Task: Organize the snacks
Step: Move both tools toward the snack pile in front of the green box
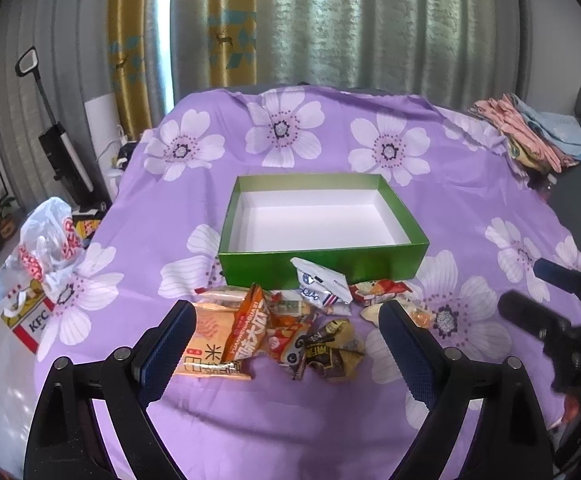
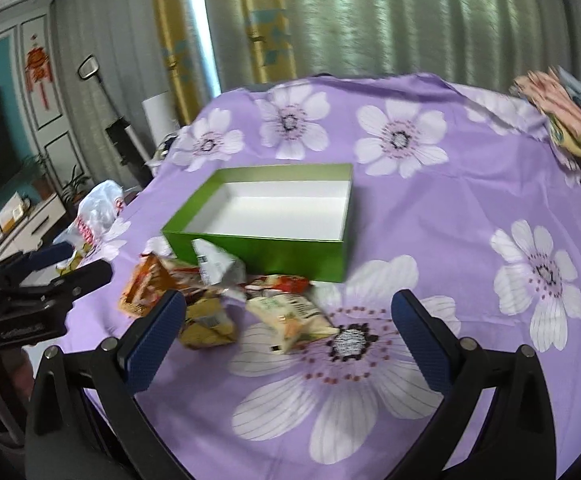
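Purple floral cloth [image 1: 330, 420] covers the table, with a rectangular green cardboard box with a white inside [image 1: 322, 224] standing open-topped near its middle. A heap of crinkled snack packets [image 1: 286, 320] lies just in front of the box's near wall, a white packet with blue print [image 1: 320, 284] leaning against that wall. An orange foil packet [image 1: 246, 330] tilts up on the heap's left part.

Hovering above the near cloth, the left gripper [image 1: 286, 344] has its jaws spread wide with nothing between them but the heap beyond. The right gripper [image 2: 286, 344] is likewise spread and empty, just right of the heap, over a large white flower; its view is blurred. A pale yellow packet [image 2: 290, 320] lies at the heap's right edge.

Bare cloth runs wide to the right of the box and behind it. Folded pink and blue fabrics [image 1: 530, 136] sit at the far right edge. A white plastic bag [image 1: 46, 248] sits off the left edge.
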`<act>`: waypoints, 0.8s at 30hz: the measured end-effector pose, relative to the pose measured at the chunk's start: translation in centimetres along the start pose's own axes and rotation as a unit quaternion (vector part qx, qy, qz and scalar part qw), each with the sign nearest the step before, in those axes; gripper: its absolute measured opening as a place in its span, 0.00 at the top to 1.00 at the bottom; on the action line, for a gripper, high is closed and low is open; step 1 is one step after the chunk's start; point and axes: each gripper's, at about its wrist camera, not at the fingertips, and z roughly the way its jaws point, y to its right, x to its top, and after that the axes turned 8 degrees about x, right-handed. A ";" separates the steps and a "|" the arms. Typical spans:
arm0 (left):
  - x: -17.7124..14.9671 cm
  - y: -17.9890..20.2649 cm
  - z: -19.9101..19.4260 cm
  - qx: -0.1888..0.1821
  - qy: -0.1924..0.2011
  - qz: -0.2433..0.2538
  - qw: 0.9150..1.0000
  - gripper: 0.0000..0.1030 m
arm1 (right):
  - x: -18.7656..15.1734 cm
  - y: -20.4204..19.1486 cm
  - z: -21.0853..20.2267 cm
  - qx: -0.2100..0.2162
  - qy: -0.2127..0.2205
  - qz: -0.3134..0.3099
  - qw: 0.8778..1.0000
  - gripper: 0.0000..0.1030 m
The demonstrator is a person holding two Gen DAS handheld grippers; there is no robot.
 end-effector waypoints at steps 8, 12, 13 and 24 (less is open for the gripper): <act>-0.1 -0.7 -0.6 -0.003 0.005 -0.008 1.000 0.10 | 0.0 -4.0 -1.0 0.000 -0.001 -0.051 0.999 0.00; -0.1 -1.0 -0.7 -0.005 0.005 -0.011 1.000 0.10 | 0.2 -5.5 -1.1 0.004 -0.001 -0.064 0.998 0.00; -0.1 -1.0 -0.7 -0.005 0.006 -0.011 1.000 0.10 | 0.2 -5.8 -1.2 0.005 -0.001 -0.066 0.998 0.00; -0.7 -3.6 1.0 -0.088 -0.039 -0.066 0.993 0.10 | -0.3 -6.4 -0.3 0.025 -0.014 -0.052 0.998 0.00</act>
